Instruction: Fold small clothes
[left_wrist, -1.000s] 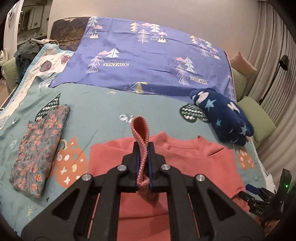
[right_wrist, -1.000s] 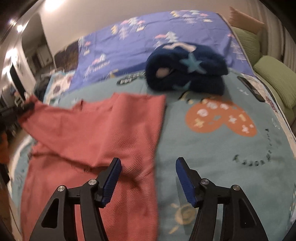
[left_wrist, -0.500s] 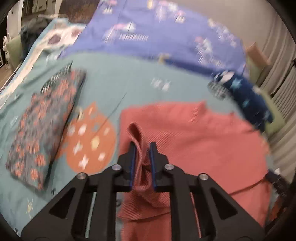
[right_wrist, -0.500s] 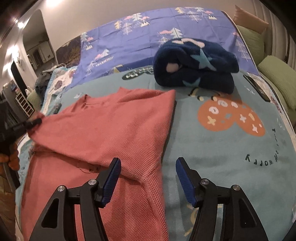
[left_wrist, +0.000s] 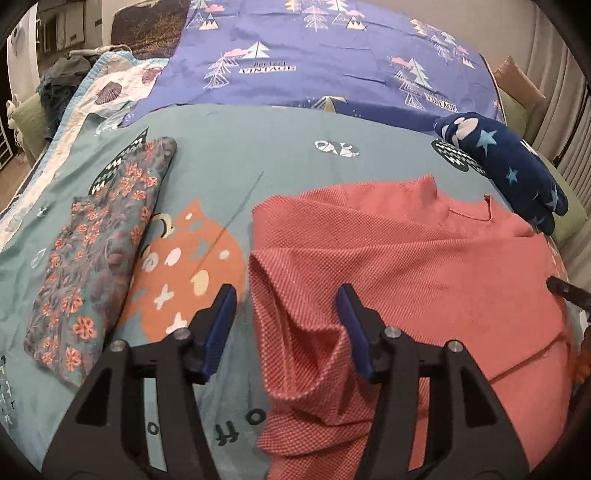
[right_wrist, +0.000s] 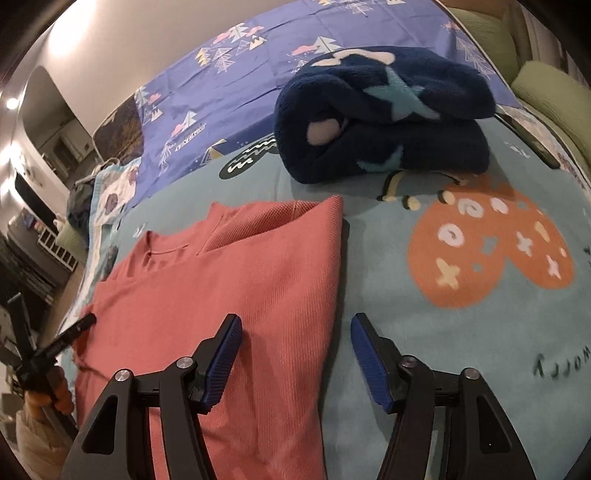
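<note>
Left hand-held gripper (left_wrist: 286, 328) tilted down, agape over sweater (left_wrist: 406, 266)

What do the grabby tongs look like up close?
Both tongs, the left and the right, have black plastic frames with triangle-shaped cut-outs and small round silver screws. Their fingers carry ridged blue pads on the inner faces.
</note>
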